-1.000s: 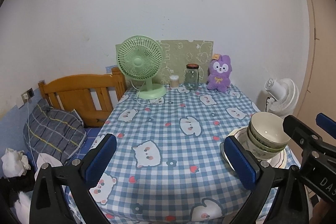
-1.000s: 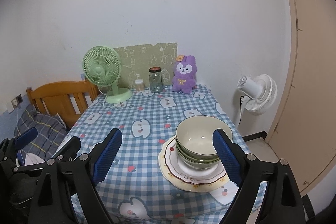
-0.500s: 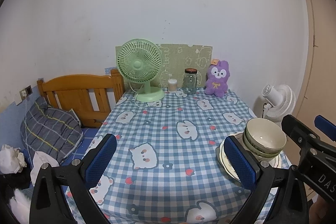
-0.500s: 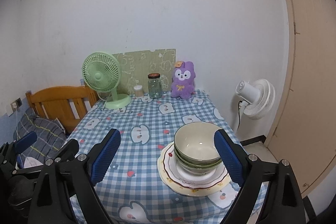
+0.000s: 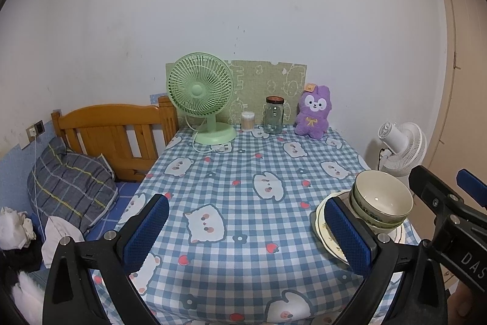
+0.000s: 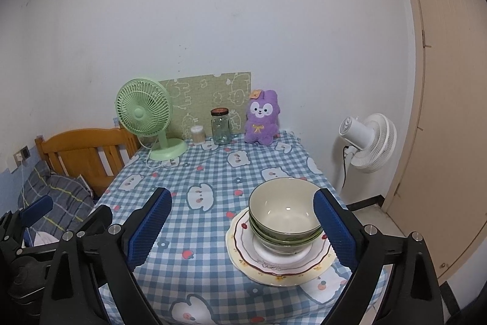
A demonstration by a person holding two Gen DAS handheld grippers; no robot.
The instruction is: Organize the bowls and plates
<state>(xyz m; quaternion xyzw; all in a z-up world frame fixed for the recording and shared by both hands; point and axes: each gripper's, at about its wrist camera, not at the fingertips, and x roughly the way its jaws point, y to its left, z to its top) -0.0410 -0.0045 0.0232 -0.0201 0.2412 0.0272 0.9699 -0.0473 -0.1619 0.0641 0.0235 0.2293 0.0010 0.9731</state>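
Observation:
A stack of green-rimmed bowls (image 6: 284, 217) sits on stacked plates (image 6: 271, 265) at the table's front right; the bowls (image 5: 380, 201) and plates (image 5: 324, 230) also show in the left wrist view. My right gripper (image 6: 243, 229) is open and empty, held back above the table's front edge, with the stack between its blue pads in the view. My left gripper (image 5: 245, 233) is open and empty over the front middle of the table, left of the stack. The right gripper's body (image 5: 441, 209) shows beside the stack.
The table (image 6: 213, 172) has a blue checked cloth. At its back stand a green fan (image 6: 146, 118), a glass jar (image 6: 220, 127), a small swab pot (image 6: 197, 133) and a purple plush (image 6: 261, 118). A wooden bed frame (image 5: 115, 136) is left; a white floor fan (image 6: 369, 142) is right.
Both grippers have drawn back and up from the table, so the stack and table look smaller and farther. Both stayed open and empty. The bowls and plates have not moved.

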